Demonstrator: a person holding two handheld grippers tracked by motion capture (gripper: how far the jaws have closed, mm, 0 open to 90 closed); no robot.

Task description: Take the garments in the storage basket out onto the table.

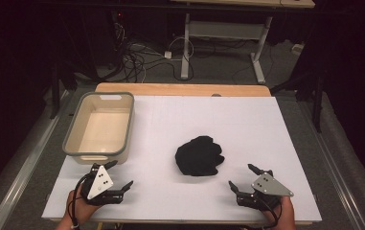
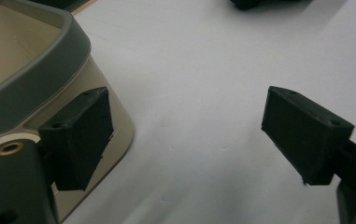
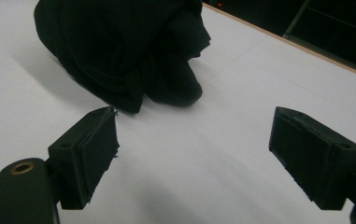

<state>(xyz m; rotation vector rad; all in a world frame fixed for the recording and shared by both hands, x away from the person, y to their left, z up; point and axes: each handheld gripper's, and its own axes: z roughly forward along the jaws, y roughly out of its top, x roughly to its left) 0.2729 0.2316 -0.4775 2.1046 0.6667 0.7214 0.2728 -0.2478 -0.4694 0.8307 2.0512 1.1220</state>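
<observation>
A crumpled black cloth (image 1: 199,155) lies in a heap near the middle of the white table (image 1: 170,120); the right gripper view has the cloth (image 3: 129,51) just beyond its jaws. My left gripper (image 1: 119,175) rests near the front left, open, with nothing between its jaws (image 2: 185,135). My right gripper (image 1: 242,177) sits at the front right, open and empty (image 3: 192,149), pointing toward the cloth. A beige bin (image 1: 101,127) with a grey rim stands at the left, its corner (image 2: 68,51) close beside my left gripper's left jaw.
The bin is empty inside. The table's wooden far edge (image 1: 182,89) runs behind the white sheet. Beyond it, cables and a desk frame (image 1: 185,48) stand on the floor. Bare white surface lies between the two grippers.
</observation>
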